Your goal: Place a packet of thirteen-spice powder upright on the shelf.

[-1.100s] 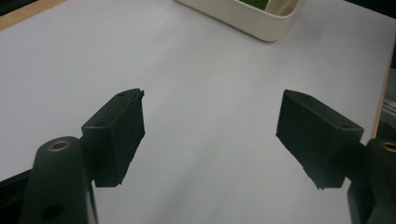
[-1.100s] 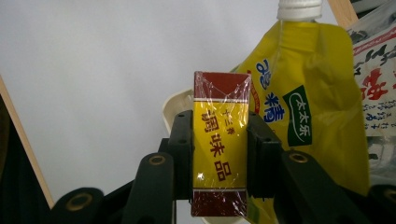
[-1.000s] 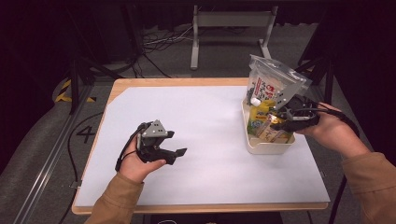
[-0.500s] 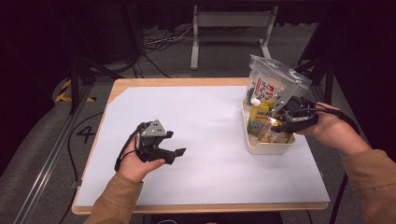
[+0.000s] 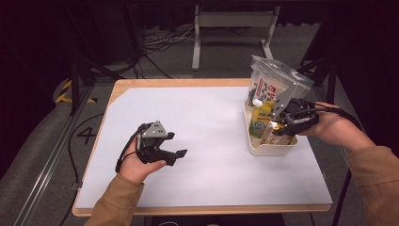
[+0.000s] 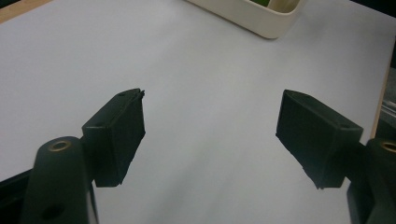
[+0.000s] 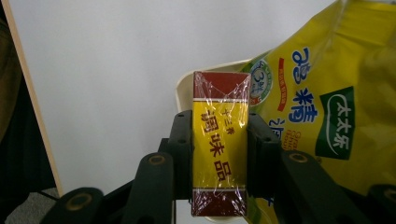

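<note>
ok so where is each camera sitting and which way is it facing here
High view: above the person's side of the table, looking forward and down; both forearms, the left gripper and the right gripper show.
Left gripper view: on the left gripper, looking along its open jaws across the white tabletop toward the cream bin.
Right gripper view: on the right gripper, jaws clamped on a red-and-yellow box beside a yellow pouch.
Shared: the cream bin shows in all three views.
</note>
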Tool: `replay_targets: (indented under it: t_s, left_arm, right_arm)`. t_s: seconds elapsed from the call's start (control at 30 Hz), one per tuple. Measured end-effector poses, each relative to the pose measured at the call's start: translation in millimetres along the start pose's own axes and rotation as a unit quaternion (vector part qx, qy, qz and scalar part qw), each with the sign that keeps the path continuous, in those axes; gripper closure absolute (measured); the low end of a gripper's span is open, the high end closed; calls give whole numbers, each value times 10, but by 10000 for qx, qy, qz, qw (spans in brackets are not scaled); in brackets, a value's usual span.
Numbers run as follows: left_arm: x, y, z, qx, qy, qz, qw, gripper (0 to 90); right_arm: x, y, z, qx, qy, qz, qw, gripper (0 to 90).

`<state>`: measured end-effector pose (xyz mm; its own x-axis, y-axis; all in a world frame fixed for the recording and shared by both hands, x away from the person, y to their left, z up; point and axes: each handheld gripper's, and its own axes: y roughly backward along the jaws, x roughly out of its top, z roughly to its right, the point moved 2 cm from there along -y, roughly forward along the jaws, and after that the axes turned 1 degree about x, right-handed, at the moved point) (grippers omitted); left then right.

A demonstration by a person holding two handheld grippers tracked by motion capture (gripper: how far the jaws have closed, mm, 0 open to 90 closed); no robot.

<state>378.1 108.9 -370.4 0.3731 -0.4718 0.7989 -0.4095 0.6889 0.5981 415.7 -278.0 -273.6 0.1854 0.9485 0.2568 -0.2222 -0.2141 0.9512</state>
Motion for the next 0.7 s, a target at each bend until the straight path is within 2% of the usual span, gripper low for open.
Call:
replay_targets:
  t_s: [0.23,0.47,0.63,0.7]
  left_arm:
    - [-6,1,-5,4,28,3,10000,241]
    - [-29,21,-2,19,37,-9,10000,241]
    - [-51,48,-7,57,61,7,10000,241]
    - [-57,55,-9,62,71,12,10000,241]
  right_arm:
    - [2,10,0,60,131,-10,9999,685]
    - [23,-22,-7,136,414,-60,9990,685]
    - [25,-99,-21,74,326,-169,9993,684]
    - [23,-138,-18,73,373,-172,9991,683]
